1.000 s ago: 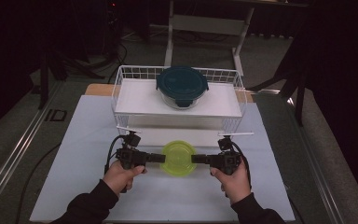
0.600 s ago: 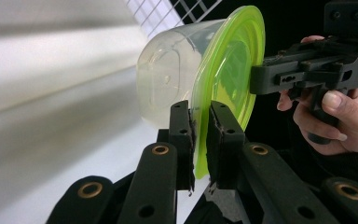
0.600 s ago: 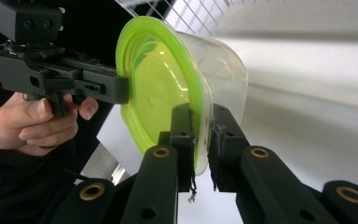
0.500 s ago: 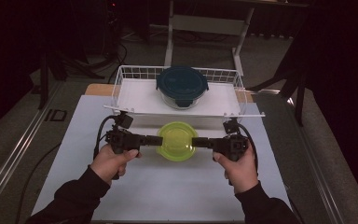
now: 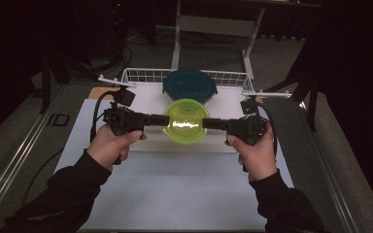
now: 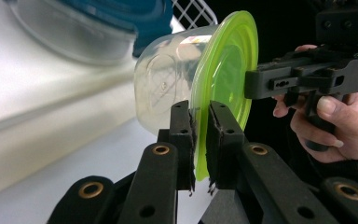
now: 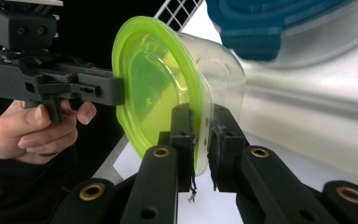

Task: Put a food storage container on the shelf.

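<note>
High view: a clear tub with a green lid (image 5: pixel 186 121) hangs level above the counter (image 5: pixel 175 194), just short of the wire basket (image 5: pixel 141 75) holding a blue-lidded bowl (image 5: pixel 190 85). Left gripper (image 5: pixel 161 119) and right gripper (image 5: pixel 208 124) pinch opposite rims.

Left gripper view: jaws narrow, clamping the lid edge.

Right gripper view: same grip, white counter below, dark room beyond.

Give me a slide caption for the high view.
Left gripper and right gripper clamp the green-lidded container by its rim, before the wire basket.
</note>
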